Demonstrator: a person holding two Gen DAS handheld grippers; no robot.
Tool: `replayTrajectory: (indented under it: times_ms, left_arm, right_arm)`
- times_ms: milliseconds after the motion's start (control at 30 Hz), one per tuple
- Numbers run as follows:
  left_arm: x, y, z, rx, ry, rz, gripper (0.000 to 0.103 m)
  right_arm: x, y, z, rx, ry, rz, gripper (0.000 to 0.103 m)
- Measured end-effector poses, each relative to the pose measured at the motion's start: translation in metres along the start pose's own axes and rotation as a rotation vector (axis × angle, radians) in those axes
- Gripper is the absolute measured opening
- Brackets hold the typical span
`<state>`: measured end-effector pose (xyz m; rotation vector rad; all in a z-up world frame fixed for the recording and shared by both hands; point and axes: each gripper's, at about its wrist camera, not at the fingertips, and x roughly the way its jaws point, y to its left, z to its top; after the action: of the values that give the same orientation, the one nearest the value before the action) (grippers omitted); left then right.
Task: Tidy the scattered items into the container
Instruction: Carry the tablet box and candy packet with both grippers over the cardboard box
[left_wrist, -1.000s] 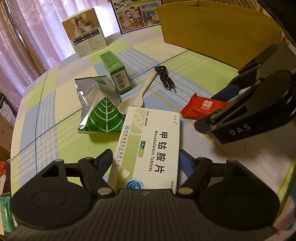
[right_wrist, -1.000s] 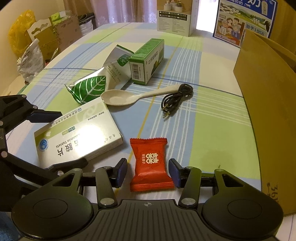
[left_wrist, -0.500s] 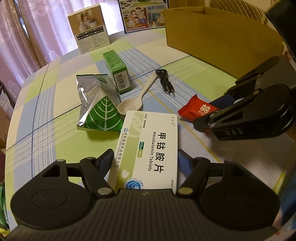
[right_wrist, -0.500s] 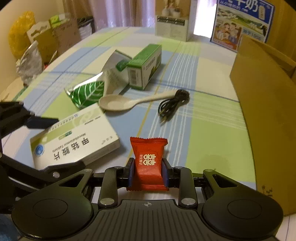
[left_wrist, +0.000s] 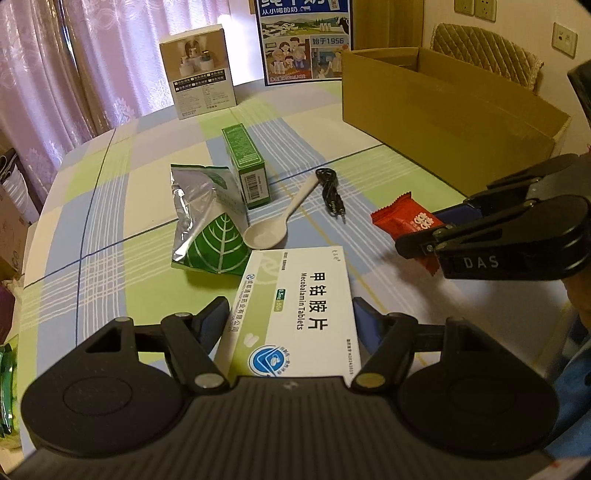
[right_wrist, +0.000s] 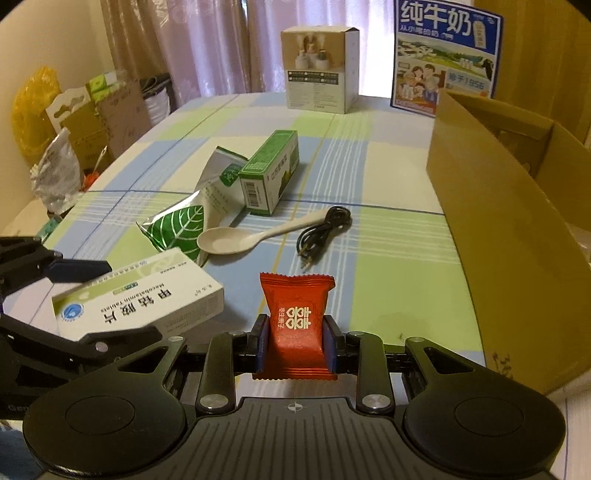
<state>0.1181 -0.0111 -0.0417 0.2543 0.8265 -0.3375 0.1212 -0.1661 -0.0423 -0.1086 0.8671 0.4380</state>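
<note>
My left gripper (left_wrist: 290, 319) is shut on a white Mecobalamin tablet box (left_wrist: 295, 314) and holds it off the table; the box also shows in the right wrist view (right_wrist: 140, 295). My right gripper (right_wrist: 295, 338) is shut on a red candy packet (right_wrist: 295, 321), lifted above the table; the packet shows in the left wrist view (left_wrist: 406, 221). The open cardboard box (left_wrist: 443, 107) stands at the right (right_wrist: 509, 229). On the table lie a leaf-print foil pouch (left_wrist: 207, 221), a green carton (left_wrist: 245, 168), a white spoon (left_wrist: 277, 225) and a black cable (left_wrist: 330, 192).
A white product box (left_wrist: 201, 70) and a blue milk carton (left_wrist: 304, 40) stand at the table's far edge. Bags and cartons (right_wrist: 74, 118) sit on the floor off the table's left side. The tablecloth (right_wrist: 388, 258) is checked green and blue.
My right gripper closed on the red candy packet and lifted it. My left gripper raised the tablet box off the table. Both views rose and tilted up.
</note>
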Motion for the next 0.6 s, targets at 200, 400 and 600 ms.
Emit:
replayTrajectory:
  times_ms: [200,400,600]
  left_arm:
    - [0.017,-0.002,-0.006,-0.025,0.080,-0.040,0.068]
    - [0.036,-0.002,-0.004,-0.017,0.130,-0.058,0.067]
    - [0.047,-0.005,-0.006,0.003,0.152,-0.052,0.067]
  right_arm:
    - [0.003,-0.003,-0.001,0.006,0.023,-0.002,0.026]
    - [0.010,-0.005,-0.003,0.011,0.042,0.000,0.026]
    - [0.011,-0.007,-0.002,0.022,0.040,0.003,0.026]
